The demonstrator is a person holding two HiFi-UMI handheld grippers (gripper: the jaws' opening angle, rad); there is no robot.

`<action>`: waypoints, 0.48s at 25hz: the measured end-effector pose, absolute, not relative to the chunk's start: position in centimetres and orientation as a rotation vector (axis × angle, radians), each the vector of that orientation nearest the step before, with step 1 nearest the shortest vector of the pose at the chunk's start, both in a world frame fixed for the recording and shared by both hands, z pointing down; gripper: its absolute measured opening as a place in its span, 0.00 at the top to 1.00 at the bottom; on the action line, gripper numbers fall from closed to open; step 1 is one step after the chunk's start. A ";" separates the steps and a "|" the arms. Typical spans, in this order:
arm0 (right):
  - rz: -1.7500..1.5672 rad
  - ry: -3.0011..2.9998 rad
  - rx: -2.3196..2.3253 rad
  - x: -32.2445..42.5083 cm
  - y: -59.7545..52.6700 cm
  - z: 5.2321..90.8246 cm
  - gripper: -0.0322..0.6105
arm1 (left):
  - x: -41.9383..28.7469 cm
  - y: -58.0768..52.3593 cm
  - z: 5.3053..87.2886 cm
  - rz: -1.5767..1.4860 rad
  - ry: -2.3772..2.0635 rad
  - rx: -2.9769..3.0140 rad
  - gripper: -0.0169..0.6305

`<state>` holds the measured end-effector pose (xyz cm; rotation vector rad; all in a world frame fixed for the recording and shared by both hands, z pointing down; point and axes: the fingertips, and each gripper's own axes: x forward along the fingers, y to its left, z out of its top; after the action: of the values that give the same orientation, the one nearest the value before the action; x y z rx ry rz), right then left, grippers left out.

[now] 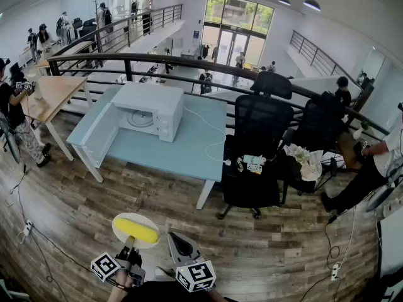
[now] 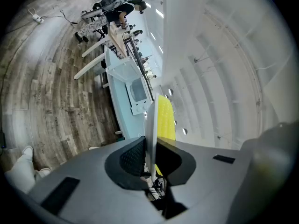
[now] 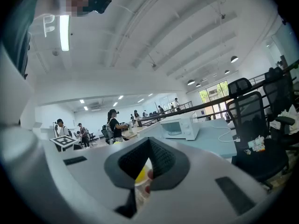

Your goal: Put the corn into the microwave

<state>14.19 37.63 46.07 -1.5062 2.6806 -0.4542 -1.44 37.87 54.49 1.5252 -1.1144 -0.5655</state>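
A yellow corn cob [image 1: 136, 231] lies on a small white plate [image 1: 119, 221] low in the head view. My left gripper [image 1: 130, 246] is shut on the plate's near rim. In the left gripper view the plate [image 2: 150, 133] stands edge-on between the jaws of the left gripper [image 2: 150, 158], with the corn [image 2: 165, 118] on its right side. My right gripper [image 1: 180, 249] hangs just right of the plate, shut and empty. The white microwave [image 1: 150, 109] stands on a light blue table [image 1: 186, 148] ahead, its door [image 1: 101, 135] swung open to the left. It also shows as the microwave [image 3: 181, 128] beyond the right gripper [image 3: 145, 172].
A black office chair [image 1: 257, 148] with papers on its seat stands right of the table. A white cable [image 1: 213, 133] runs across the tabletop. A wooden table [image 1: 53, 93] and a person are at the left, another person at the right edge. A railing [image 1: 189, 60] runs behind.
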 end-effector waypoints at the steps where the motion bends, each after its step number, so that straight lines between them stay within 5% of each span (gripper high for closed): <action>1: -0.453 2.682 -1.507 14.1 37.6 46.2 0.94 | -1.5 37.7 54.5 -0.566 -1.113 1.533 0.92; 12: -0.449 2.721 -1.485 12.7 36.9 46.4 0.94 | -2.2 36.9 54.5 -0.562 -1.118 1.554 0.92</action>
<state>12.72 36.87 46.39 -1.4854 2.7210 -0.4487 -2.16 36.85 54.54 1.5537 -1.1181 -0.5617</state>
